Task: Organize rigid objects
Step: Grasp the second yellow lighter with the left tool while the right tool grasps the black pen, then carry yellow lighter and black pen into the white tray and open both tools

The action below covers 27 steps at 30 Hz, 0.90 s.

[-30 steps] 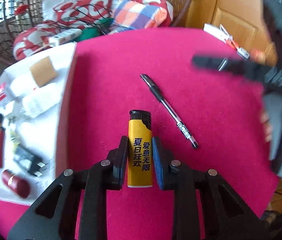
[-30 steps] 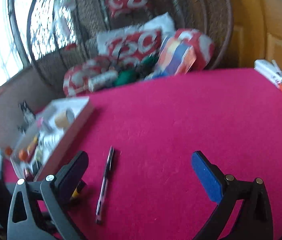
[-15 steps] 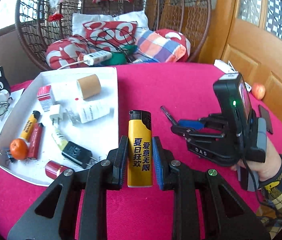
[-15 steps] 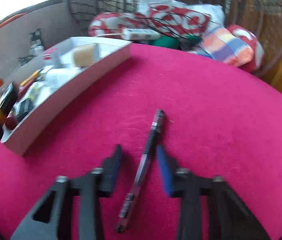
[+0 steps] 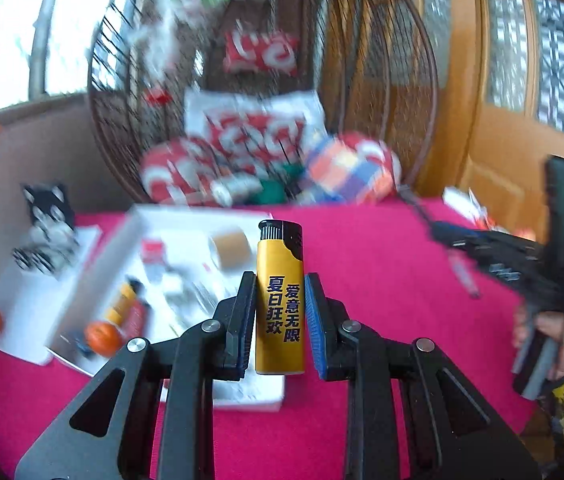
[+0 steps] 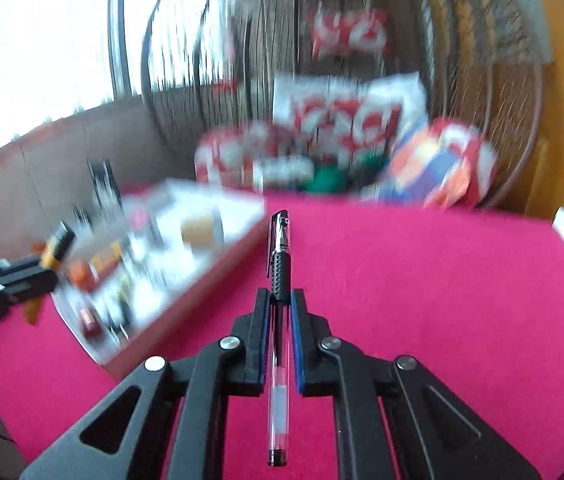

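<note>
Left wrist view: my left gripper [image 5: 278, 312] is clenched on a yellow plastic lighter with black Chinese lettering [image 5: 280, 300], held upright above the near edge of the shallow white cardboard tray [image 5: 98, 256] ahead and to the left, where small items already lie, blurred. In the right wrist view, my right gripper [image 6: 280, 332] grips a clear ballpoint pen with a black rubber grip [image 6: 280, 280], lifted off the round pink felt-covered table [image 6: 422, 280], tray ahead-left. I judge both pieces picked up, neither placed; dropping them into the tray remains.
</note>
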Each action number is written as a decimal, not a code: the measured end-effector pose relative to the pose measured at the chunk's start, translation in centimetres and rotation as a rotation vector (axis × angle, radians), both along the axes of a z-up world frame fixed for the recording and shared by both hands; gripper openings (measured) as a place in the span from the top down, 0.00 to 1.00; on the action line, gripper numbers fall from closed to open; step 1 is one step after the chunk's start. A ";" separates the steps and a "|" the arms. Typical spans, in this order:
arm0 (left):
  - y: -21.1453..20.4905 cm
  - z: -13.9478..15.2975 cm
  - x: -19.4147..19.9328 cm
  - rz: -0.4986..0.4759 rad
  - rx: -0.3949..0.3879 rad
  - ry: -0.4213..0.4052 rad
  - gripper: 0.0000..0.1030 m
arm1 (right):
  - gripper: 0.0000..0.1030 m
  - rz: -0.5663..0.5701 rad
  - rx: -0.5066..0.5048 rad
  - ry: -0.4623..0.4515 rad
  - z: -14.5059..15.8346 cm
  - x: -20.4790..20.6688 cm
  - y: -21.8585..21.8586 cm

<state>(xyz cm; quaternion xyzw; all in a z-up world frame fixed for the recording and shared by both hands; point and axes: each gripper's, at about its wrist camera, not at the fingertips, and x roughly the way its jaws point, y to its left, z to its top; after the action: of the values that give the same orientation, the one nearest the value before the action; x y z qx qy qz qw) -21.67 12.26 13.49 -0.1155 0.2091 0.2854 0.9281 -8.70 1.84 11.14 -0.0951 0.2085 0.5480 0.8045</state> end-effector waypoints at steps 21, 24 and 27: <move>-3.5 10.9 -12.2 0.185 0.267 -0.306 0.77 | 0.93 -0.009 0.553 -0.265 13.7 -7.0 -12.7; -3.8 11.0 -12.5 0.191 0.271 -0.310 0.77 | 0.93 0.004 0.552 -0.266 13.9 -7.4 -12.9; -3.9 11.0 -13.0 0.198 0.271 -0.314 0.77 | 0.93 0.017 0.547 -0.260 13.6 -7.8 -12.9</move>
<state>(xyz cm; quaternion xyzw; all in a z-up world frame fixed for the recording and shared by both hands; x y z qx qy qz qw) -34.71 8.33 24.50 -0.0527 0.0096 0.3793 0.9237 -16.54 -11.05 24.78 0.0541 -0.0524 0.5738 0.8155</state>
